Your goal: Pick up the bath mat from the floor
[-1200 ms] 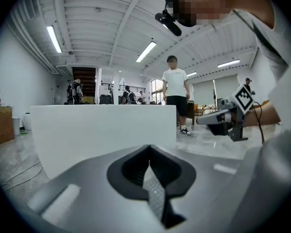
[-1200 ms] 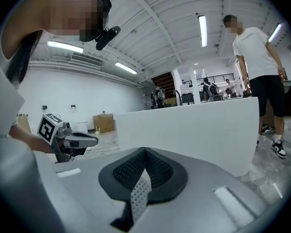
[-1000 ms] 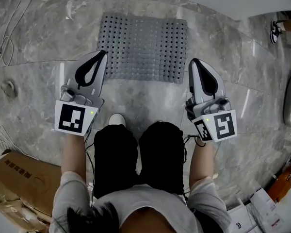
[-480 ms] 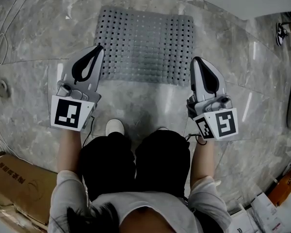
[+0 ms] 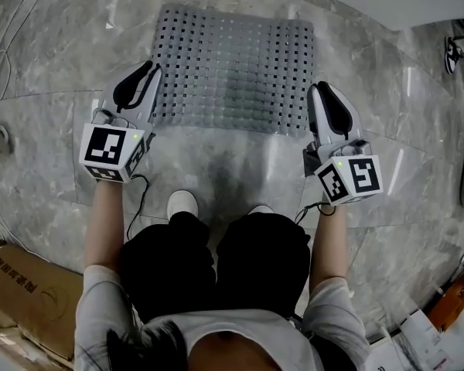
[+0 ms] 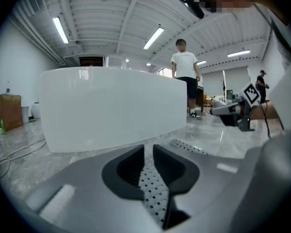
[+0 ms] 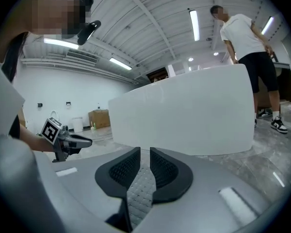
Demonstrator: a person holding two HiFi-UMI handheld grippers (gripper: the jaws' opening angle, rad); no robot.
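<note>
Grey, perforated rubber bath mat (image 5: pixel 232 68) lies flat on the grey marble floor (image 5: pixel 216 165) ahead of my feet, its far edge near the white tub wall (image 6: pixel 111 106). My left gripper (image 5: pixel 150 68) sits low over the mat's near left corner, and my right gripper (image 5: pixel 323 90) over its near right corner. Both pairs of fingers are drawn in to a narrow slit with nothing between them; through each slit I see only the dotted mat underneath. I judge the mat soft, floppy and fairly light, likely to cling to the smooth stone and sag in the middle once lifted. The best hold, I think, is the thin edge at each near corner, taken on both sides together so it hangs evenly.
</note>
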